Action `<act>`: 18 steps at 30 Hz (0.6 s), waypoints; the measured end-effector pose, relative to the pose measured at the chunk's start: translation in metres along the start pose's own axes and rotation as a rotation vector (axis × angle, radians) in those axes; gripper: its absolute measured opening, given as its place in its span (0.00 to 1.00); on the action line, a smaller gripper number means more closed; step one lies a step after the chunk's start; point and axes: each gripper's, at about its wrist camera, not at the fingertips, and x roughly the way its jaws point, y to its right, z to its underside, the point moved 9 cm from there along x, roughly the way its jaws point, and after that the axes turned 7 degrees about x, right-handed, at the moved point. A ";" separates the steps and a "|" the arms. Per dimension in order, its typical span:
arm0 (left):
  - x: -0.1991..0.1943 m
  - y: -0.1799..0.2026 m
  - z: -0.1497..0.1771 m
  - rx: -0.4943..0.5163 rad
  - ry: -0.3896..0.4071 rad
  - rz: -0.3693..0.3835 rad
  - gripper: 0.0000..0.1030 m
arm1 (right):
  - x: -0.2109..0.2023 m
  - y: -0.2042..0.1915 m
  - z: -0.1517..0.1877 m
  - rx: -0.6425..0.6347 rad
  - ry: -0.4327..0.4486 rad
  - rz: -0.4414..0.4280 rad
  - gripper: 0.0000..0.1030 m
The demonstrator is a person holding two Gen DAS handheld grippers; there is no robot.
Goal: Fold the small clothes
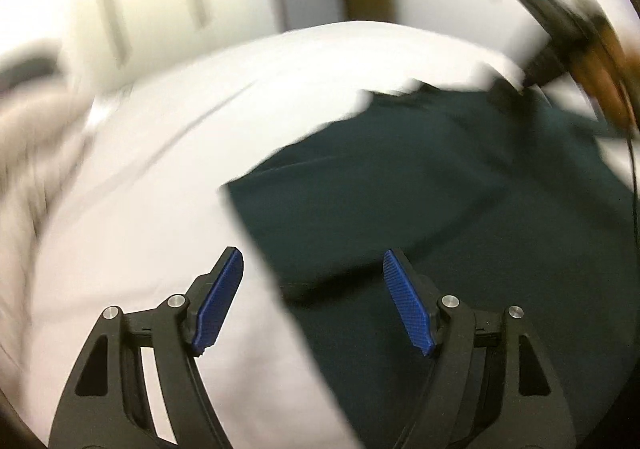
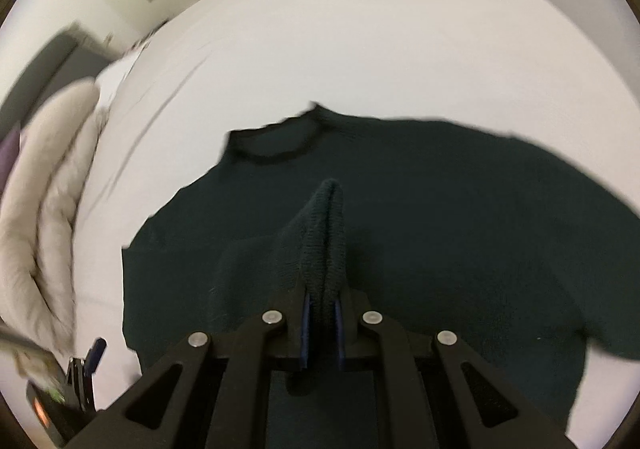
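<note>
Lying spread on a white bed sheet (image 2: 360,49), dark green sweater (image 2: 440,217) with its black-edged neck opening (image 2: 276,147) toward the far side, body flat, one sleeve trailing off to the right. Sweater's near hem cut off by the frame and by the right tool (image 2: 322,313) in the right wrist view; its right sleeve end runs out of sight at the picture's edge. Left wrist view heavily motion-blurred: sweater (image 1: 420,209) reads only as a dark mass, edges smeared, background wall and pale panels indistinct. Beside the sheet on the left, a rumpled beige duvet (image 2: 44,209), blurred. Small dark device with an orange light (image 2: 44,409) at lower left, partly cut off, cannot be identified. Right tool clenched on a raised fold of the sweater, knit bunched up in a ridge between the blue pads (image 2: 306,323). Left tool (image 1: 312,289) released, jaws wide apart, nothing between them, hovering over the sweater's left edge where green meets white sheet (image 1: 140,229). Right tool appears blurred at the upper right of the left view (image 1: 552,45), touching the sweater's far side.
</note>
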 end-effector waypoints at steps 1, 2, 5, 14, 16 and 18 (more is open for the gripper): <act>0.005 -0.027 0.003 -0.119 -0.010 0.024 0.63 | 0.004 0.009 -0.001 0.029 -0.002 -0.017 0.09; 0.009 -0.046 0.006 -0.205 -0.017 0.042 0.57 | 0.008 0.017 -0.003 0.049 -0.002 -0.032 0.09; 0.018 -0.082 0.011 -0.321 -0.041 0.028 0.30 | 0.019 0.027 -0.003 0.092 -0.006 -0.075 0.10; 0.016 -0.033 -0.039 -0.201 0.040 0.039 0.27 | 0.037 0.043 0.002 0.168 -0.062 -0.187 0.12; 0.022 -0.017 -0.050 -0.118 0.035 0.025 0.27 | 0.035 0.044 0.003 0.173 -0.062 -0.203 0.14; 0.041 -0.006 -0.045 -0.057 -0.028 0.015 0.27 | 0.032 0.045 0.005 0.188 -0.067 -0.214 0.17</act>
